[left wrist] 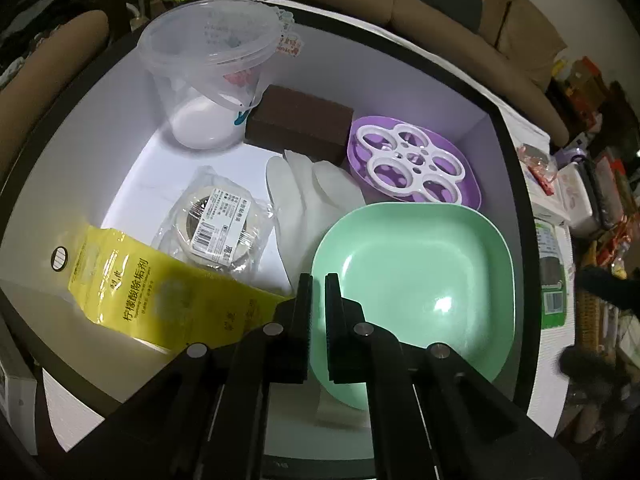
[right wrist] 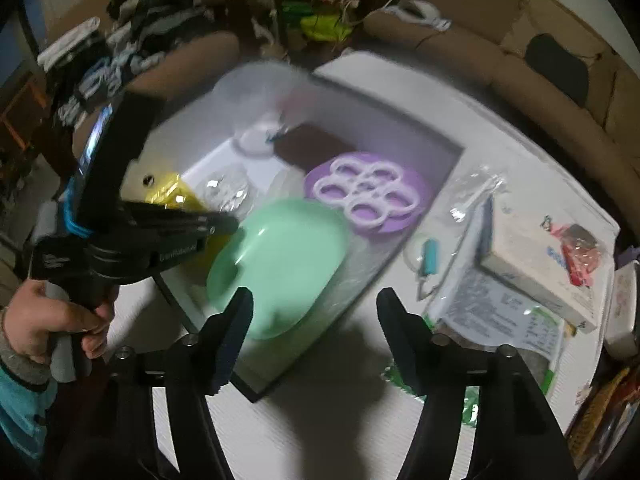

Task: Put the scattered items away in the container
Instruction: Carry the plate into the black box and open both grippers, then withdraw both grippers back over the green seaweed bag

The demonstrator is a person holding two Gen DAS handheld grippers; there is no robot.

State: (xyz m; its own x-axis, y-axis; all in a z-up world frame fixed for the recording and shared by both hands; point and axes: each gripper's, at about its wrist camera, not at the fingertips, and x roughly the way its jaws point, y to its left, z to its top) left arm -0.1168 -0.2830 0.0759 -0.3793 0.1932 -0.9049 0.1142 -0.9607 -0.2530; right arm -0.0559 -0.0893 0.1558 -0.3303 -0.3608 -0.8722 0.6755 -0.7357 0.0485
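A black-rimmed box (left wrist: 516,184) with a white inside holds a clear plastic tub (left wrist: 208,52), a brown block (left wrist: 300,120), a purple soap dish (left wrist: 412,164), white gloves (left wrist: 304,196), a bagged tape roll (left wrist: 216,224) and a yellow pouch (left wrist: 132,280). A green plate (left wrist: 420,276) lies tilted in the near corner. My left gripper (left wrist: 318,284) is shut on the plate's rim. In the right wrist view, the left gripper (right wrist: 232,224) meets the green plate (right wrist: 280,264) at its edge. My right gripper (right wrist: 316,300) stands open over the box's near rim (right wrist: 360,280), nothing between its fingers.
Outside the box on the white table lie a small bag with a blue item (right wrist: 430,258), a clear packet (right wrist: 476,196), a white carton (right wrist: 536,264) and a green-and-white packet (right wrist: 500,316). A hand (right wrist: 52,320) holds the left gripper's handle. A brown sofa (right wrist: 520,80) curves behind.
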